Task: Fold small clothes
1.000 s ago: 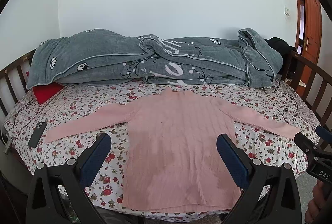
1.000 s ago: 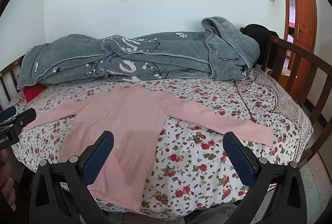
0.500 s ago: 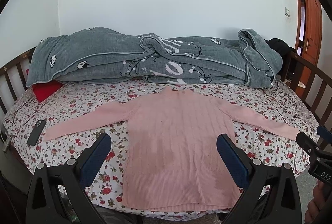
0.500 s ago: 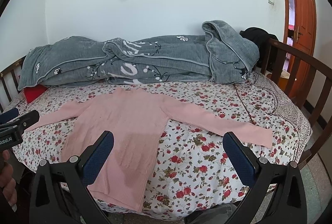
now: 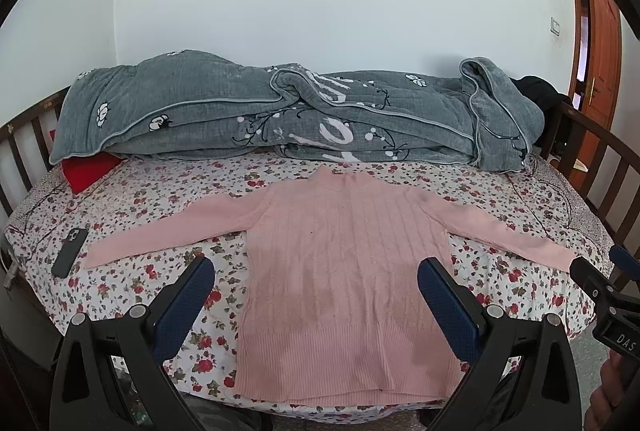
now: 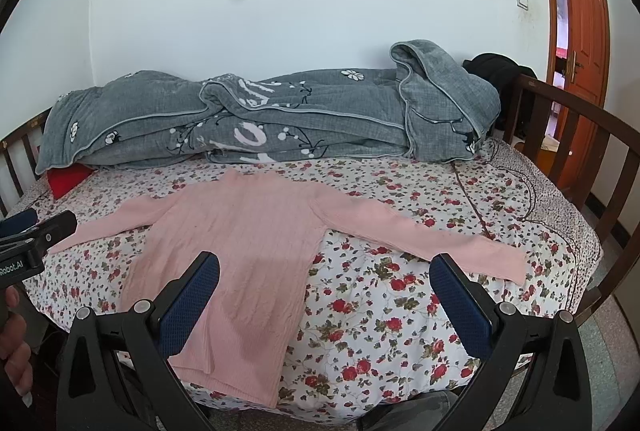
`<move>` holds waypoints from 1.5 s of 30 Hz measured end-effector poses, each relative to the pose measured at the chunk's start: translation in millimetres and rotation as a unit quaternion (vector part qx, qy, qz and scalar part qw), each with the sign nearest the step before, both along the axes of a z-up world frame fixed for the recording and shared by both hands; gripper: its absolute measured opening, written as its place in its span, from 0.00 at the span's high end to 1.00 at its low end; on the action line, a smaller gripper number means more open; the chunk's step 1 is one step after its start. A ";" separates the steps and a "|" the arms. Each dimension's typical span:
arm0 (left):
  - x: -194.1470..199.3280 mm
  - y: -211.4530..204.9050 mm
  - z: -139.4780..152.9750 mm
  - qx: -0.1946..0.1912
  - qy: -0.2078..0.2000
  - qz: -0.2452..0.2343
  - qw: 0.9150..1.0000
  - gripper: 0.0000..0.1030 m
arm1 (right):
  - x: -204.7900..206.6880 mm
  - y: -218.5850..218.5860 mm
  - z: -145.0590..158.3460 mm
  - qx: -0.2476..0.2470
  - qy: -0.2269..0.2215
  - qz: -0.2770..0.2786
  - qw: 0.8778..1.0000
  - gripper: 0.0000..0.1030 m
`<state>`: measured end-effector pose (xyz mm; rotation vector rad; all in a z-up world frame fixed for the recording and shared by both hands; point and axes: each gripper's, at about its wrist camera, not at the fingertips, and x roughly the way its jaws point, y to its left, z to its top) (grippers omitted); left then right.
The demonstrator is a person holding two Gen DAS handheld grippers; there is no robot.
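left tool: fingers apart, empty, above sweater hem | right tool: fingers apart, empty | pink sweater: flat on the floral bed ahead of both tools, sleeves outspread | grey quilt: beyond sweater
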<state>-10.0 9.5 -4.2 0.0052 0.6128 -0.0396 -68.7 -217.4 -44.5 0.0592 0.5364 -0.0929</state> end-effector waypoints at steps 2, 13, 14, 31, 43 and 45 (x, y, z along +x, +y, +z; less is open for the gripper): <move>0.1 -0.8 0.1 0.000 0.000 0.000 1.000 0.00 | 0.1 1.2 -0.5 -0.002 0.000 0.000 1.000 0.00; -1.9 -1.1 -0.9 0.001 -0.001 0.000 1.000 0.00 | -1.0 2.9 -3.5 0.000 0.000 0.001 1.000 0.00; -2.3 -0.6 -1.4 0.002 -0.001 0.001 1.000 0.00 | -1.0 3.2 -3.7 0.000 0.001 0.001 1.000 0.00; -0.4 9.2 -4.2 -0.011 -0.004 -0.001 1.000 0.00 | -0.2 6.0 -5.7 -0.003 0.001 -0.002 1.000 0.00; 11.7 19.5 -14.4 -0.007 -0.015 -0.014 1.000 0.00 | 10.2 15.0 -11.7 -0.018 0.012 -0.003 1.000 0.00; 16.8 23.9 -20.1 -0.007 -0.015 -0.014 1.000 0.00 | 17.1 17.8 -16.3 -0.026 0.029 -0.007 0.999 0.00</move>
